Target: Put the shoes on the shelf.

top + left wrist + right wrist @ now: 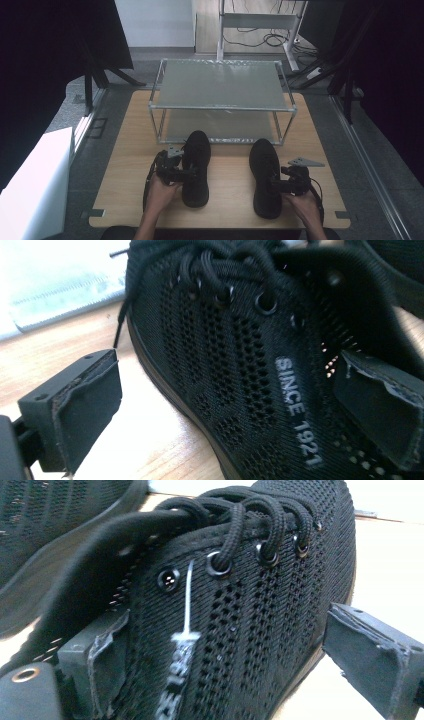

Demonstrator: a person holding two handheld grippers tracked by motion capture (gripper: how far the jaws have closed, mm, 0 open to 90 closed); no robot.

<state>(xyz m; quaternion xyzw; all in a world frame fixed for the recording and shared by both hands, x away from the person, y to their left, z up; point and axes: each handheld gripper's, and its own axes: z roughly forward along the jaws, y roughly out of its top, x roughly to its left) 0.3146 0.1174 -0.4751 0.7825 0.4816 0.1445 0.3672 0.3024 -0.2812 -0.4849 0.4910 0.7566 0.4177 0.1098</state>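
Observation:
Two black mesh lace-up shoes lie side by side on the wooden table (225,200), toes toward the rack. My left gripper (186,172) is at the outer side of the left shoe (196,165). In the left gripper view it (225,420) is open, its jaws wide apart along the "SINCE 1921" side of the shoe (240,355): one over bare table, the other against the mesh near the collar. My right gripper (276,184) is at the right shoe (264,170). It (235,675) is open too, with one jaw against that shoe's (260,610) side.
A two-tier metal wire rack (222,107) stands just beyond the toes, taking up the table's far half. A white box (30,185) stands off the table at the left. Dark curtains hang on both sides, and cables lie on the floor behind.

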